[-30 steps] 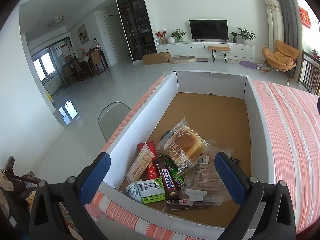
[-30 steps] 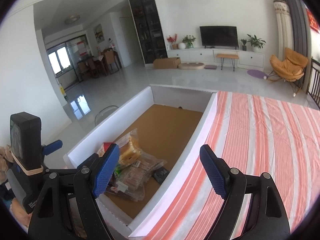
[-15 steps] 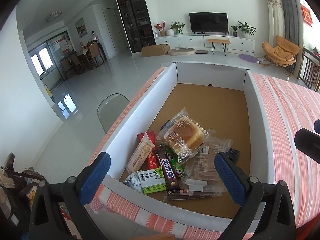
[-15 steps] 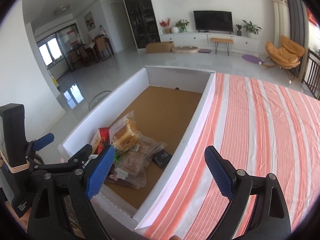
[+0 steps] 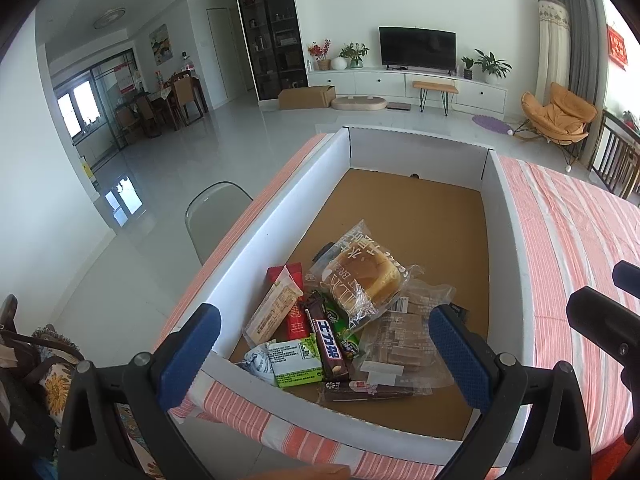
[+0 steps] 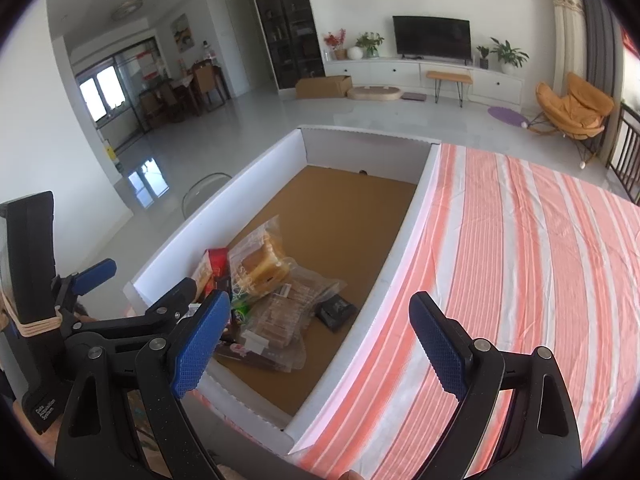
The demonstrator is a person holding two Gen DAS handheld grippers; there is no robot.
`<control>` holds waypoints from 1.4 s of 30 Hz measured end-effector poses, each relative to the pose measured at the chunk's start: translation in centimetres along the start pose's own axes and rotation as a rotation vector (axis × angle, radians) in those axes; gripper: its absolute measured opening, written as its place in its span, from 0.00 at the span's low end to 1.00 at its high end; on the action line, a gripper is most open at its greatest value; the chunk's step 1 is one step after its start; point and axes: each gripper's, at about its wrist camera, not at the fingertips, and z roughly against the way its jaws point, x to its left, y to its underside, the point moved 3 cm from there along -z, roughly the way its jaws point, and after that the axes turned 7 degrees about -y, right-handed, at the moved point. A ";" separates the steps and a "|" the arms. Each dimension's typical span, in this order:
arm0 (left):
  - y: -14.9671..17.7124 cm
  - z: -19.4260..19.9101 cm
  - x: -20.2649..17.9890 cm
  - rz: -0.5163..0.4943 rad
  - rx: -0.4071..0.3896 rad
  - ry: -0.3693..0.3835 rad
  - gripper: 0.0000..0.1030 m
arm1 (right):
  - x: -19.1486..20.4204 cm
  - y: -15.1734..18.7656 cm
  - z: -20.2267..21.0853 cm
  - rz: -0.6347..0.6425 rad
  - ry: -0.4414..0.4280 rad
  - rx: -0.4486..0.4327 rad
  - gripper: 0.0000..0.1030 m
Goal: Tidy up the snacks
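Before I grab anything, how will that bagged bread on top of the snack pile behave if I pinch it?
The bagged bread probably squashes easily; the loaf looks soft and puffy. Its clear wrapper is loose and crinkled, so fingers may catch only film and slip. It seems light, and lies on the cracker pack, so pushing it may shift that too.

The snack pile crowds the near-left corner of the white-walled box, hemmed by its near wall; the far brown floor lies bare (as does the striped tablecloth to the right).
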 end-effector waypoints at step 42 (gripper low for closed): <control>0.3 -1.7 1.0 0.027 0.034 -0.021 1.00 | 2.1 0.1 -1.9 0.039 -0.035 0.065 0.91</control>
